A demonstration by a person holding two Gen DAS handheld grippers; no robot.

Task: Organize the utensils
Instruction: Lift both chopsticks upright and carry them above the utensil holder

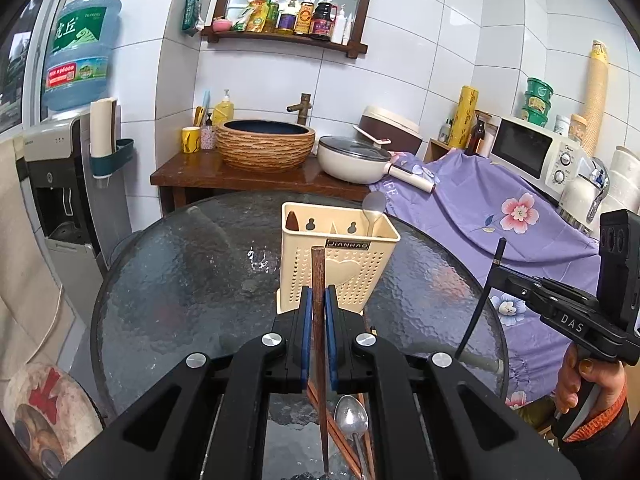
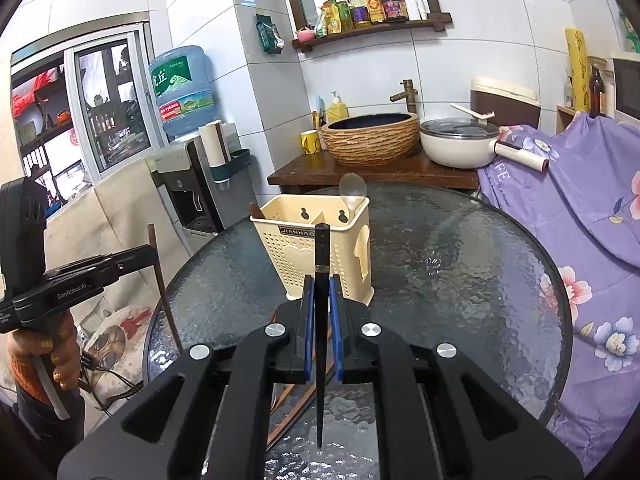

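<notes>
Both jaws were clamped: your left gripper (image 1: 319, 300) held a brown chopstick (image 1: 319, 280), your right gripper (image 2: 321, 292) a black chopstick (image 2: 321, 256), short of the holder (image 1: 340, 256). Either probably could pivot and miss its slot.

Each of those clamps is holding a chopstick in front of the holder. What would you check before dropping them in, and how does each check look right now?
1. Left gripper clamped on brown chopstick: ok.
2. Right gripper clamped on black chopstick: ok.
3. Holder upright on glass table: ok.
4. Room in holder: ok; only a clear spoon and a brown utensil stand inside.
5. Chopsticks above the holder's opening: not ok, both are short of it.
6. More utensils waiting: metal spoon and chopsticks lie near.
</notes>
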